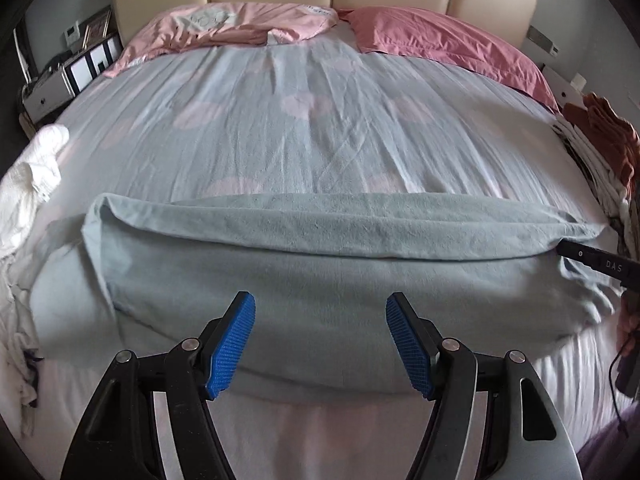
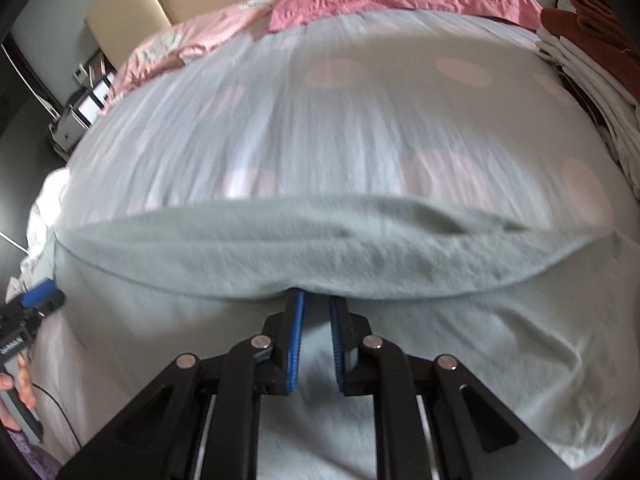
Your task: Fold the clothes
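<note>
A pale grey-green garment (image 1: 320, 280) lies spread across the near part of the bed, with a long flap (image 1: 320, 224) folded over its far side. Above its near half my left gripper (image 1: 320, 298) hangs open, nothing between the blue pads. It also shows at the left edge of the right wrist view, as the left gripper (image 2: 40, 298). My right gripper (image 2: 317, 296) has its jaws narrow, tips tucked at the hem of the flap (image 2: 320, 248), pinching the garment (image 2: 160, 320) there. From the left wrist it appears as the right gripper (image 1: 564, 249) at the flap's right end.
The bed sheet (image 1: 300, 120) is pale blue with pink dots. Pink pillows (image 1: 440, 36) lie by the beige headboard. Loose white clothes (image 1: 32, 184) are heaped at the left edge, and a stack of folded clothes (image 1: 600, 152) stands at the right. A nightstand (image 1: 60, 76) is far left.
</note>
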`<control>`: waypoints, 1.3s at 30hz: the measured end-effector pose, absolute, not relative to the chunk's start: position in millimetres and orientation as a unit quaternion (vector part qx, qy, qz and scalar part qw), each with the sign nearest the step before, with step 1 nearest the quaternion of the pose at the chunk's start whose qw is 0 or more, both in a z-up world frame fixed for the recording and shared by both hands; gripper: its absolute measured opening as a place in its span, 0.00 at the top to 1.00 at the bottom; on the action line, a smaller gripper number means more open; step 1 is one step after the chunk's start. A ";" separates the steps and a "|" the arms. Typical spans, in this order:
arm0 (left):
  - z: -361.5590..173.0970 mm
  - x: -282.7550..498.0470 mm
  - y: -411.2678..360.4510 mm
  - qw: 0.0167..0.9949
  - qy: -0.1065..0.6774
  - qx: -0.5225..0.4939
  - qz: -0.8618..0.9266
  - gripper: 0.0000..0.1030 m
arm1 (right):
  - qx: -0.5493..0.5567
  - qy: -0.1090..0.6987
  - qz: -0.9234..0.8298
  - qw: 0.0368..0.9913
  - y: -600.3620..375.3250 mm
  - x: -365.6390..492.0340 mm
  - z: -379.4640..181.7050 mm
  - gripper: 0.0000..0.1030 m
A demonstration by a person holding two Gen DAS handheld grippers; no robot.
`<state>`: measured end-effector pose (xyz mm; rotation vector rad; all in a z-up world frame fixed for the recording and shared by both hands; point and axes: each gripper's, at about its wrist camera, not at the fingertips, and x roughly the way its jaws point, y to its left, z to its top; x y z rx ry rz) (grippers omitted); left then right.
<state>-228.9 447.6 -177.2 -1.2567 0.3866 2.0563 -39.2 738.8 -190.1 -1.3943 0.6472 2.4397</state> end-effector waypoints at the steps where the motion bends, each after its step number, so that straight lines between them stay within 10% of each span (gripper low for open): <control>1: -182.5 -232.4 449.7 0.342 0.148 -0.489 0.789 0.33 | -0.472 0.224 0.843 0.126 740.1 -43.4 -190.0 0.88; 39: -190.6 -278.4 325.2 0.224 0.189 -0.471 0.832 0.26 | -0.406 0.190 0.892 0.064 708.1 -62.9 -177.6 0.85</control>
